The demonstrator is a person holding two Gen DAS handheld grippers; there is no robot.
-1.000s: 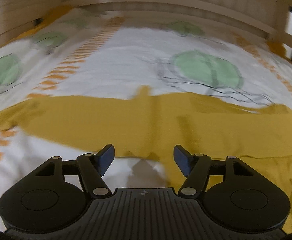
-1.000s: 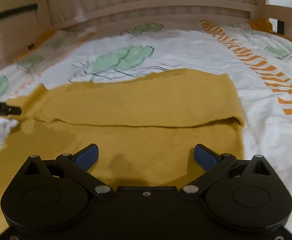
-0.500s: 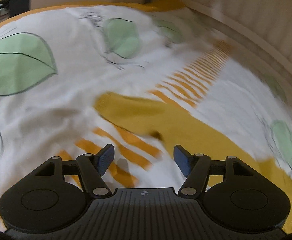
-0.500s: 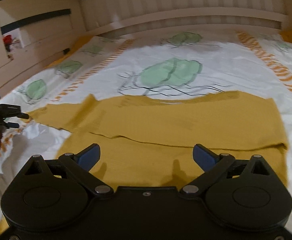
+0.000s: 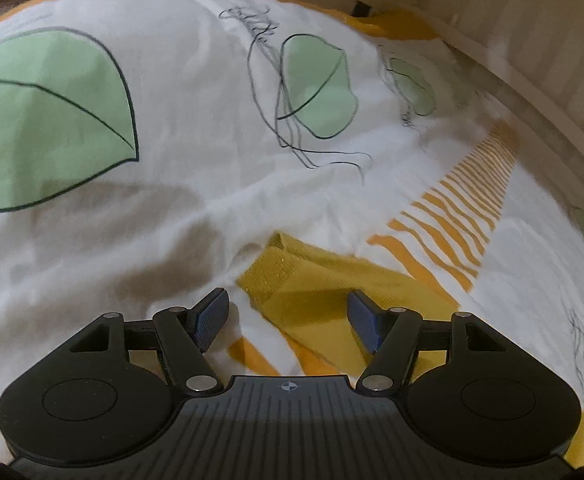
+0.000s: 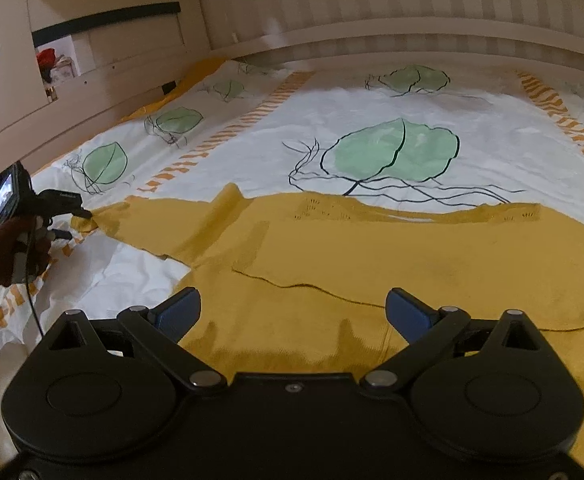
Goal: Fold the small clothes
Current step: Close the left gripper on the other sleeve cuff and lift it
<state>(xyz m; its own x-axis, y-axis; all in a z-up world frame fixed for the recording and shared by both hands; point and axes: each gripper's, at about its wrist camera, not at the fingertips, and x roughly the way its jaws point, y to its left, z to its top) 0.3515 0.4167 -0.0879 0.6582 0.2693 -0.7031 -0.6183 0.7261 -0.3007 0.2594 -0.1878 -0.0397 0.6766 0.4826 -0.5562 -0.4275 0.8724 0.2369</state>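
Observation:
A mustard-yellow knit top (image 6: 432,256) lies flat on the bed, its far half folded over the near half, one sleeve stretched out to the left. My right gripper (image 6: 294,314) is open and empty just above the top's near edge. In the left wrist view the sleeve's ribbed cuff (image 5: 275,268) lies right in front of my left gripper (image 5: 287,316), which is open with the cuff end between its fingers. The left gripper also shows in the right wrist view (image 6: 79,213), at the sleeve tip.
The bed is covered by a white duvet (image 6: 492,128) with green leaf prints and orange striped bands. A cream wooden bed rail (image 6: 372,36) runs along the far side and the left side (image 6: 71,120). The duvet is rumpled near the cuff (image 5: 171,240).
My left gripper has swung left from the top's body to the end of the sleeve and closed in on the cuff. The right gripper has drawn back slightly and stayed open.

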